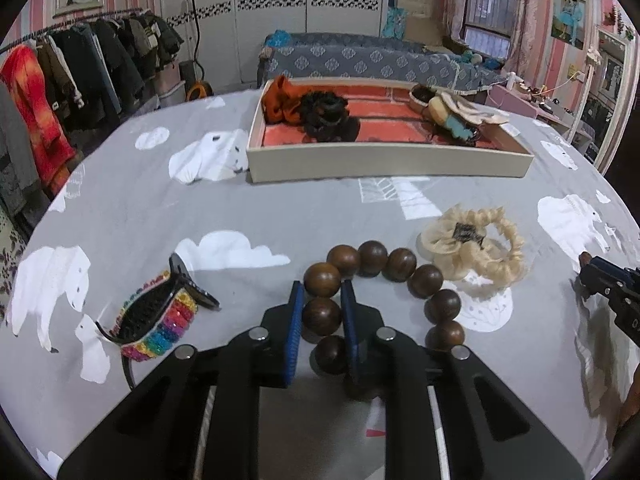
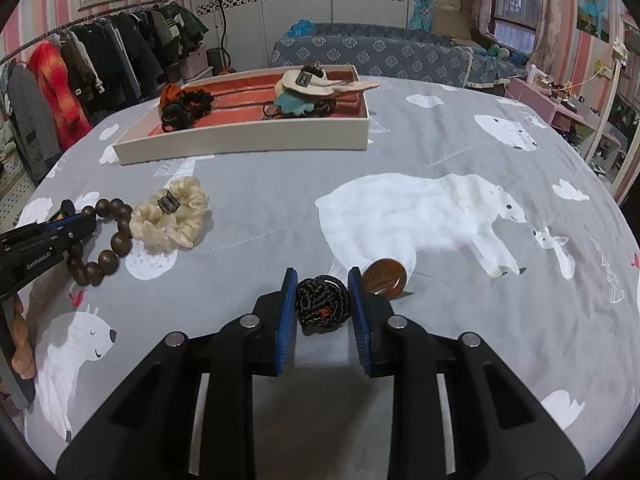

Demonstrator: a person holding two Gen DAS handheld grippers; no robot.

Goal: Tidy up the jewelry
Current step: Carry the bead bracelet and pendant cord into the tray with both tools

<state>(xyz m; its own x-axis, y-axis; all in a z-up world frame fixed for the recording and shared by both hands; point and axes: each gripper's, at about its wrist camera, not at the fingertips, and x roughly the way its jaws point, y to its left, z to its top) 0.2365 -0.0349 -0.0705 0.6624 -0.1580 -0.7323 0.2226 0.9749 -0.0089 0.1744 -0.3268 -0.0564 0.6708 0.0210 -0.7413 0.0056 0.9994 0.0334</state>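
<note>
My left gripper (image 1: 321, 312) is shut on one bead of a brown wooden bead bracelet (image 1: 400, 265) that lies on the grey bear-print cloth; the bracelet also shows in the right wrist view (image 2: 108, 236). My right gripper (image 2: 322, 300) is shut on a coiled black braided cord (image 2: 322, 307) with a brown oval pendant (image 2: 385, 277) resting on the cloth just right of the fingers. A cream scrunchie (image 1: 476, 242) lies beside the bracelet. A rainbow-beaded hair clip (image 1: 160, 316) lies left of my left gripper. A white tray (image 1: 384, 164) with a red lining holds several hair accessories.
The table (image 2: 440, 144) is covered by the grey cloth with white bears. A clothes rack (image 1: 80, 60) stands at the left. A blue patterned sofa (image 1: 360, 56) is behind the table. A pink desk (image 2: 560, 108) stands at the right.
</note>
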